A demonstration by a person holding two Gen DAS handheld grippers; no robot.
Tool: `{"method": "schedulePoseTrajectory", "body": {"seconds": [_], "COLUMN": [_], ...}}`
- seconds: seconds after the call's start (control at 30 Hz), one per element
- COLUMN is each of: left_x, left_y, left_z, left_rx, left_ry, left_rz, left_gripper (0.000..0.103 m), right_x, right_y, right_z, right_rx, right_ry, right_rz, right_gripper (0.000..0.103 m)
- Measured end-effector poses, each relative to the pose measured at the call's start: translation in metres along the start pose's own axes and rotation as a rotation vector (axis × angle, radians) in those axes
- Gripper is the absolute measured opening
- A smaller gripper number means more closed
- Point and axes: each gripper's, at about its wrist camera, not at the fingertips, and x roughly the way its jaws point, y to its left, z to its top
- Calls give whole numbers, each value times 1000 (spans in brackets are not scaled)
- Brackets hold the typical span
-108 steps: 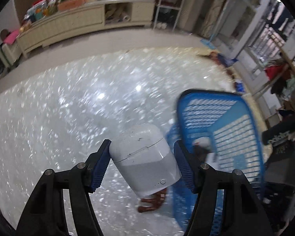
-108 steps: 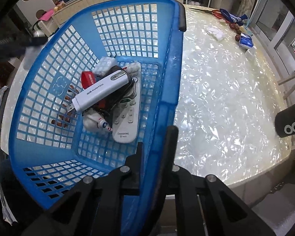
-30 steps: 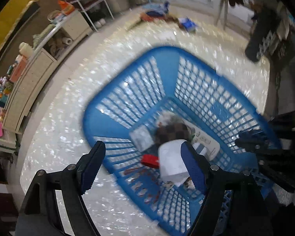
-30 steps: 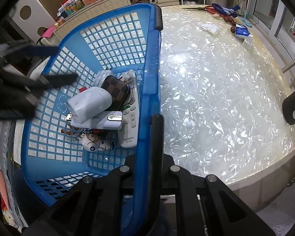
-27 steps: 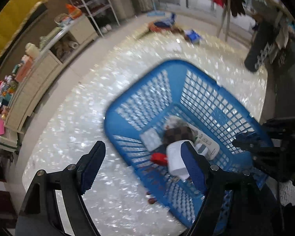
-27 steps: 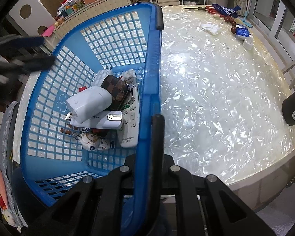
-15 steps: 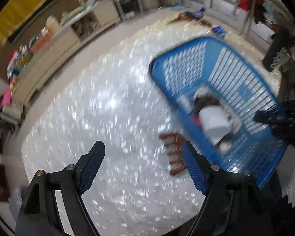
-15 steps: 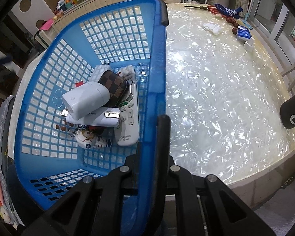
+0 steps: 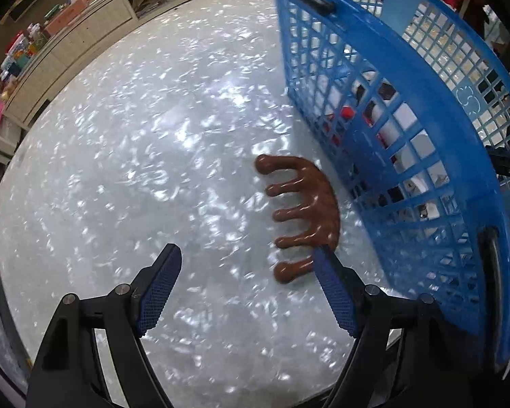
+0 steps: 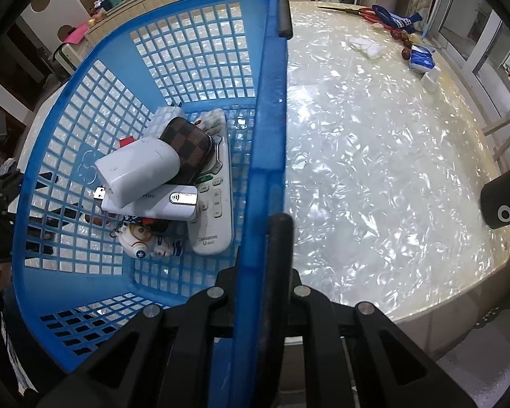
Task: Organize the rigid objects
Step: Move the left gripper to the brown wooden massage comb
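Note:
My left gripper [image 9: 244, 285] is open and empty, low over the pearly white table [image 9: 125, 142]. A brown comb-shaped massager [image 9: 306, 204] lies on the table just ahead of my right blue pad [image 9: 333, 289], next to the blue basket [image 9: 425, 78]. My right gripper [image 10: 265, 234] is shut on the basket's rim [image 10: 268, 129]. Inside the basket lie a white earbud case [image 10: 139, 170], a checkered brown case [image 10: 187, 142], a white remote [image 10: 214, 200], a white USB device [image 10: 163, 205] and a small figurine [image 10: 146, 234].
Scissors [image 10: 353, 12], a white cloth [image 10: 367, 46], a blue packet [image 10: 421, 59] and brown beads [image 10: 403, 39] lie at the table's far edge. A cream sideboard [image 9: 85, 40] with clutter stands beyond the table. A black tube [image 10: 506, 200] hangs at the right.
My left gripper let the white earbud case go into the basket, then swung left and down to the table beside the brown massager. My right gripper kept its hold on the basket rim.

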Motion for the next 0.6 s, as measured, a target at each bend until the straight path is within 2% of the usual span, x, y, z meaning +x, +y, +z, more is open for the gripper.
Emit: {"method": "schedulePoseTrajectory", "body": {"seconds": [0.47, 0.6], "left_x": [27, 33], "left_y": [-25, -26], "left_z": [17, 21], "left_rx": [19, 6], "left_ry": [32, 37], "left_rz": [-28, -40], "left_gripper": [83, 83], "right_x": [-10, -11], "right_y": [-38, -42], "right_z": [2, 8], "right_rx": [106, 97], "right_ry": [-36, -35], "right_rz": [-5, -7], "right_gripper": [9, 9]}}
